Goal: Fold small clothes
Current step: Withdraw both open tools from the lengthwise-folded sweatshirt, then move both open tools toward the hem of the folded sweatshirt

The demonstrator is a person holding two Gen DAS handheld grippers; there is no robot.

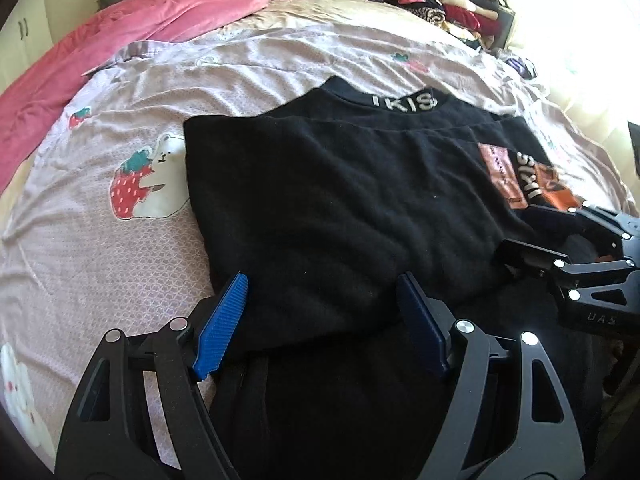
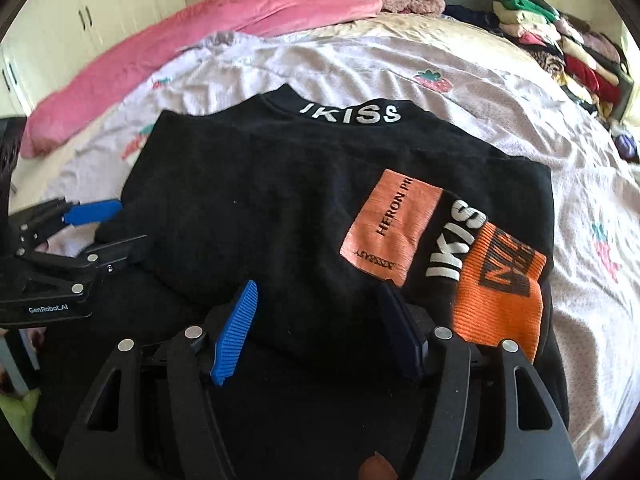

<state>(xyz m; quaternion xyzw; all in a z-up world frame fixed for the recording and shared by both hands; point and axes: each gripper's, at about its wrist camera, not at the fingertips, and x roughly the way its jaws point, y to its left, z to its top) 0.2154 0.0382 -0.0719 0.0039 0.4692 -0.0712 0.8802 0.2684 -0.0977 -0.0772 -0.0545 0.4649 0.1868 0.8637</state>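
1. One black top (image 2: 256, 208), two grippers: left gripper (image 1: 320, 320) and right gripper (image 2: 316, 328), both with fingers spread, pinching nothing, over its near hem.
2. Top lies flat mid-bed, collar lettered "IKISS" pointing away toward the headboard; long axis unclear, since it is partly folded.
3. Bed (image 1: 100, 240): strawberry-print sheet, one pink blanket (image 1: 120, 28), clothes stack (image 1: 440, 0) at far right corner. White cupboards at left.

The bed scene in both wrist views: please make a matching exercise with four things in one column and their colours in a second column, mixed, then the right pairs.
Things:
1. knitted sweater with white IKISS lettering on the collar
2. plush blanket along the far side of the bed
3. ribbed patch on the sweater, near the right tongs
4. ridged pad on the left tongs

Colours:
A. blue
B. black
C. pink
D. orange

Pairs: 1-B, 2-C, 3-D, 4-A
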